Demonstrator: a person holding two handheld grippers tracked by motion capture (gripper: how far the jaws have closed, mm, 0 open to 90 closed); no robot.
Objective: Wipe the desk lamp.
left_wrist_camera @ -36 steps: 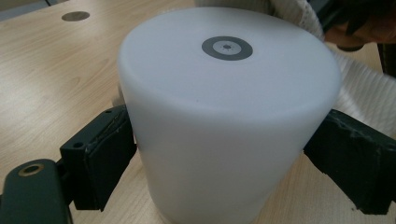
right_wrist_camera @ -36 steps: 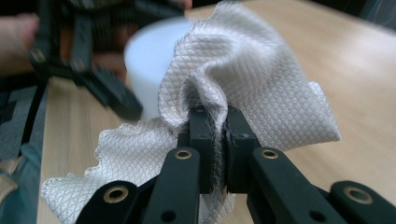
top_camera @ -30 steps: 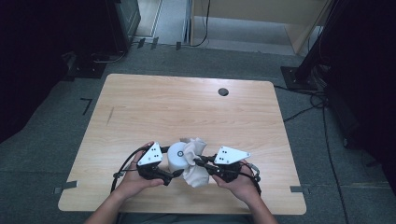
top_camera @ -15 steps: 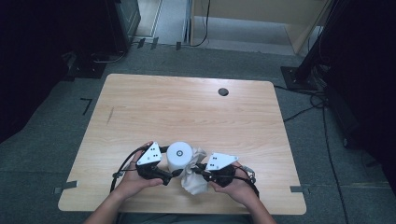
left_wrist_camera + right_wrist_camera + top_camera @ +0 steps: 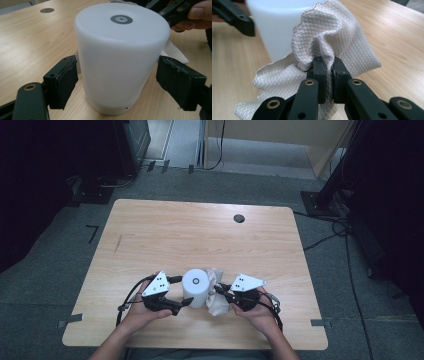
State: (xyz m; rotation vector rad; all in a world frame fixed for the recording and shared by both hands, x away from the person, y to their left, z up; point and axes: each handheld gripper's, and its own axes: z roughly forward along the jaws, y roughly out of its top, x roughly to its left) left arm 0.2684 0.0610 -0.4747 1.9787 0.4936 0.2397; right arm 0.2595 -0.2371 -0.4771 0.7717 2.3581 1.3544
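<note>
The left gripper [image 5: 117,82] had just been narrowing its jaws around the upright white plastic cylinder [image 5: 120,57] near the wooden table's [image 5: 200,230] front edge, pads not yet touching. The right gripper [image 5: 327,72], clamped on the cream waffle-weave cloth [image 5: 332,40], had dropped beside it, suggesting wiping the cylinder's side came next.

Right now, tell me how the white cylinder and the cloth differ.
The white cylinder is smooth and rigid, standing upright on the table; the cloth is woven in a diamond pattern, soft and crumpled. The cylinder sits between the left gripper pads, which have just been closing and do not visibly press it; the cloth is pinched in the shut right gripper. Both are pale and side by side.
</note>
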